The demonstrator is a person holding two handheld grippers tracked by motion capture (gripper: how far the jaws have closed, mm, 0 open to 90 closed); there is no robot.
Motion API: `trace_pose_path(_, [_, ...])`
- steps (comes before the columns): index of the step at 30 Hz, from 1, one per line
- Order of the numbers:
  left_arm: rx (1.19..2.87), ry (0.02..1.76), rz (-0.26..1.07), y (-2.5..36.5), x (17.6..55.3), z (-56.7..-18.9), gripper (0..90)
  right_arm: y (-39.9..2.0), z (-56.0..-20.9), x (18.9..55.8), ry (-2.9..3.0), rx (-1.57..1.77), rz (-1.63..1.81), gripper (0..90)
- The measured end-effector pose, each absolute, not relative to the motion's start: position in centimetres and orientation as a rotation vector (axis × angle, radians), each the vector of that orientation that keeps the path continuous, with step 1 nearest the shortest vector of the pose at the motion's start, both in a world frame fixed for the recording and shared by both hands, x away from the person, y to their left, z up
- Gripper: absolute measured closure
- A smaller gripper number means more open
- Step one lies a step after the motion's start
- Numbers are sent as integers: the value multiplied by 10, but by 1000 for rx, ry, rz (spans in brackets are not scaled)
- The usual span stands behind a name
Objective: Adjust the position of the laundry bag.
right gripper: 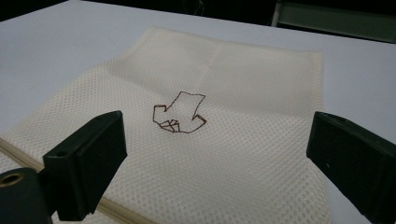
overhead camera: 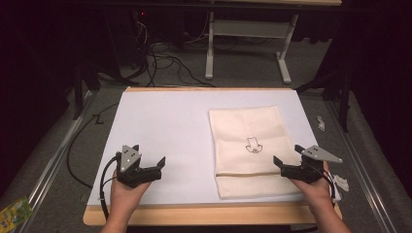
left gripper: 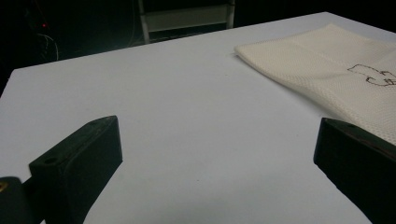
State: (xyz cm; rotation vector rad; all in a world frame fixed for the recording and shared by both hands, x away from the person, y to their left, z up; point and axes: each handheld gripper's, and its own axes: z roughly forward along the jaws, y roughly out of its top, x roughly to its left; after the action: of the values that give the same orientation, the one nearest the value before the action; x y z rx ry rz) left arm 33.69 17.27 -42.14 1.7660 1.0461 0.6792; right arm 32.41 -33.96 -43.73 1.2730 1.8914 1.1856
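Seen from above, I hold my left tongs [overhead camera: 149,154] and my right tongs [overhead camera: 286,154] low over the near half of the table [overhead camera: 160,121], one in each hand, both released with nothing between the jaws. My left hand [overhead camera: 127,191] sits at the near left of the white tabletop, the tongs over bare surface and well apart from the cloth. My right hand [overhead camera: 313,187] sits at the near right, its tongs at the right edge of the folded cream mesh cloth [overhead camera: 245,128], near that cloth's front corner. The cloth lies flat on the right half of the table, long side running away from me, a fold line crossing it close to the near end. A small dark-brown outline stitched in thread [overhead camera: 253,144] marks its middle. In the left gripper view the jaws stand wide over the white top, with the cloth [left gripper: 327,65] off to the upper right. In the right gripper view the jaws stand wide above the cloth [right gripper: 243,158], the stitched outline [right gripper: 180,114] lying between and beyond them; the layered edge of the fold shows at lower left. Beyond the table, cables [overhead camera: 160,60] trail across the grey floor.
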Motion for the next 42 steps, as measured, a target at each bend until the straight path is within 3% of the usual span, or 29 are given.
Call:
trace_pose_path(18, [1828,1034,554,159,351,-424,26,-344,-435,314,1898,1246,1159,63])
trace_pose_path(21, [1860,1002,532,152,352,-424,70,-353,-435,312,1902,1273,1159,131])
trace_pose_path(25, [1874,944,490,142,354,-427,75,-362,-434,312,1890,1295,1161,146])
trace_pose_path(29, [1848,938,424,127,357,-432,172,-372,-435,314,1869,1334,1149,169])
trace_pose_path(32, [1870,914,387,99,359,-439,280,-382,-441,314,1817,1378,1134,257])
trace_pose_path(37, [1984,861,390,65,360,-450,297,-385,-447,313,1818,1398,1110,290])
trace_pose_path(42, [2012,893,272,32,375,-461,359,-380,-445,310,1831,1369,1096,295])
